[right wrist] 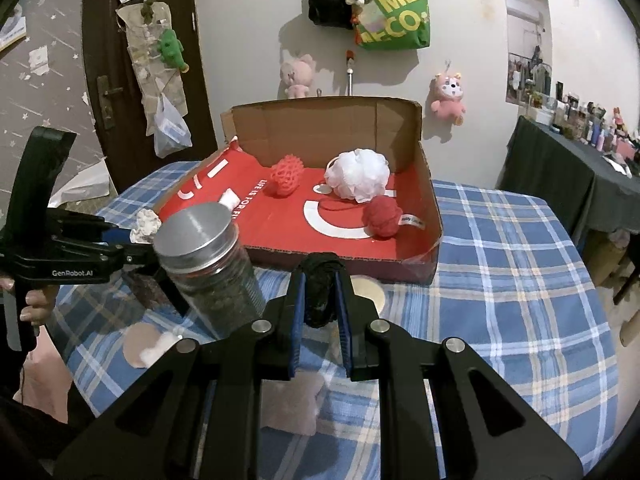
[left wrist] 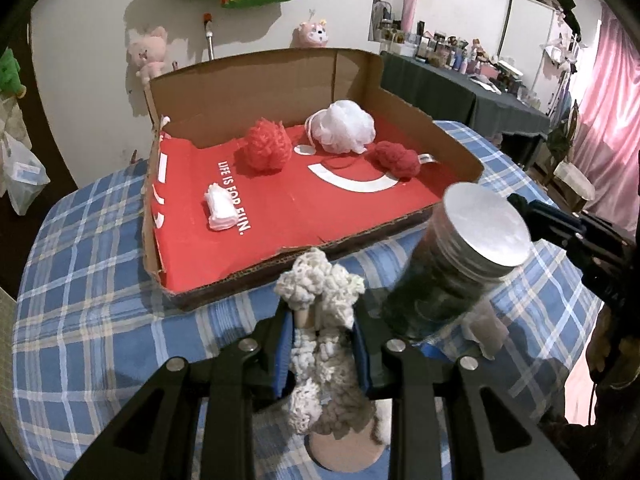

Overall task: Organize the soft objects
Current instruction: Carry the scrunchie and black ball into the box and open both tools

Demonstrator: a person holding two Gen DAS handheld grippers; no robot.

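Soft objects are partly gathered in the open cardboard box with a red printed floor (left wrist: 400, 80). Left wrist view: four lie inside, namely one red knitted pom-pom (left wrist: 264, 146), one white mesh bath puff (left wrist: 344, 126), one dark red yarn ball (left wrist: 396, 158) and one small white folded cloth (left wrist: 219, 208). The left claw (left wrist: 320, 344) is closed nearly to its limit on one cream chunky yarn bundle (left wrist: 320, 320), held above the blue plaid surface (left wrist: 80, 320) short of the box's front edge. One metal-lidded glass jar (left wrist: 460, 260) stands just beside it. Right wrist view: the same four pieces show in the box. The right claw (right wrist: 320, 300) is all but shut on one black knitted piece (right wrist: 320, 280), also outside the box. Judgement: two pieces remain to be placed; pale items near the jar's base are unclear.
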